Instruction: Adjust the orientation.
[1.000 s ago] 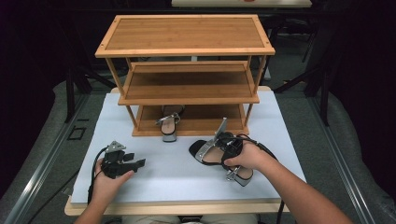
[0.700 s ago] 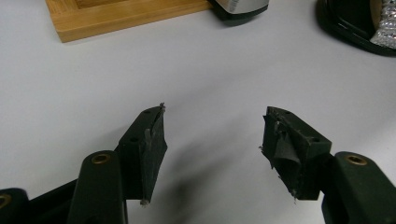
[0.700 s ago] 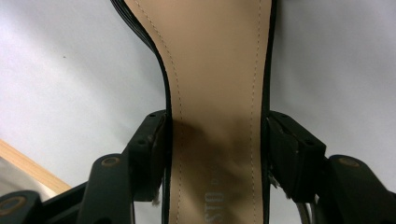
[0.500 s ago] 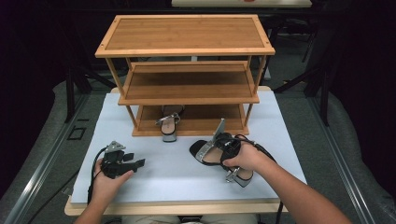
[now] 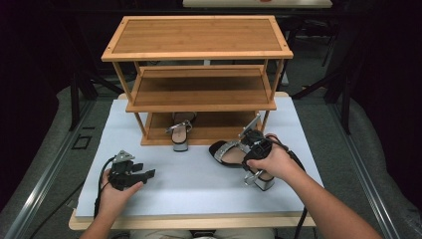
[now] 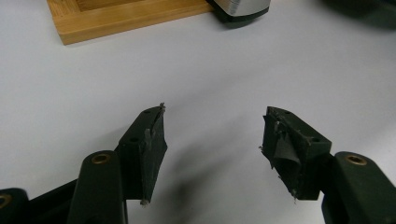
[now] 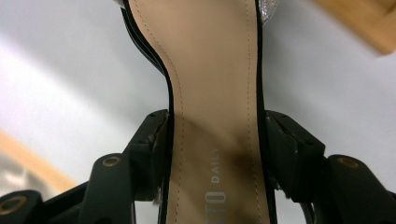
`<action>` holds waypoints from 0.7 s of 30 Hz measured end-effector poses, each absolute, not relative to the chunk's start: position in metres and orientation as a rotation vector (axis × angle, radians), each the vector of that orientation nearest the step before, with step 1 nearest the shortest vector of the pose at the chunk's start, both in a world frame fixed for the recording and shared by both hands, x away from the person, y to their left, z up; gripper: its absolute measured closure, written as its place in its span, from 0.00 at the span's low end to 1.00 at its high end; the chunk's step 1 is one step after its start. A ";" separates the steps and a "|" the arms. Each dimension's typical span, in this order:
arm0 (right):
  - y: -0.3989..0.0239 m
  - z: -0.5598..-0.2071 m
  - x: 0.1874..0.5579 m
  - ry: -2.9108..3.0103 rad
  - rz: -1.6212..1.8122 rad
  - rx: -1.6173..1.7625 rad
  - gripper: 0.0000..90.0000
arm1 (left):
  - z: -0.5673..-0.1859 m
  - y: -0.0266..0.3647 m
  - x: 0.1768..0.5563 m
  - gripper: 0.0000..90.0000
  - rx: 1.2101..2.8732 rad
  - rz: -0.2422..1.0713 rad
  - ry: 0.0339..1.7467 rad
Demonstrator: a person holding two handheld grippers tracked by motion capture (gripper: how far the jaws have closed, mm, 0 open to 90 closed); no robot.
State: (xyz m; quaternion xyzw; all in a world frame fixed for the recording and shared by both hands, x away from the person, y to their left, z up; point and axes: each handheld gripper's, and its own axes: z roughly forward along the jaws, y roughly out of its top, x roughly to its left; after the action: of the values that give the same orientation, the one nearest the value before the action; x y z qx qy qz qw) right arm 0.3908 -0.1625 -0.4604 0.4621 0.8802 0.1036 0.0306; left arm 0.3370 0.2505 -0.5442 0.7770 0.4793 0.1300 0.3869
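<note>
Covering the desk point(image 5: 199, 174) in front of the bamboo rack point(image 5: 199, 94) lies a white sheet. The right gripper point(image 7: 215, 140) jaws clench a sandal point(image 7: 215, 93), whose insole reads "DAILY", perhaps part-hidden; the left gripper point(image 6: 212, 140) jaws gape empty.

Black silver-strapped block-heel sandal point(image 5: 234, 153), tilted, before rack

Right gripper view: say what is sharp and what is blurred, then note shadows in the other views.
Right gripper view: sandal insole sharp, table blurred. Left gripper view: soft shadow under the left gripper. High view: rack well lit, surroundings dark.
</note>
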 end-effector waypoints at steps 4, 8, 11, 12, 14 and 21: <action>-0.161 -0.461 0.404 2.645 0.349 1.483 0.47 | -0.544 0.251 0.337 0.43 1.974 0.331 1.219; -0.151 -0.473 0.421 2.603 0.358 1.541 0.46 | -0.544 0.252 0.337 0.43 1.979 0.328 1.218; -0.143 -0.481 0.430 2.574 0.361 1.587 0.46 | -0.543 0.253 0.337 0.43 1.976 0.331 1.216; -0.140 -0.483 0.433 2.554 0.355 1.601 0.46 | -0.543 0.254 0.337 0.43 1.975 0.332 1.216; -0.138 -0.486 0.437 2.537 0.367 1.632 0.46 | -0.544 0.255 0.337 0.43 1.974 0.328 1.223; -0.132 -0.492 0.435 2.540 0.342 1.628 0.44 | -0.544 0.254 0.336 0.43 1.974 0.334 1.219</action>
State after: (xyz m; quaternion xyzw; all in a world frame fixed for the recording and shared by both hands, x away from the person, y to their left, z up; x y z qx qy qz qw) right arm 0.4349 -0.1318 -0.4915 0.5354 0.8354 0.1126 0.0527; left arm 0.3362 0.2544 -0.5437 0.7761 0.4794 0.1311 0.3881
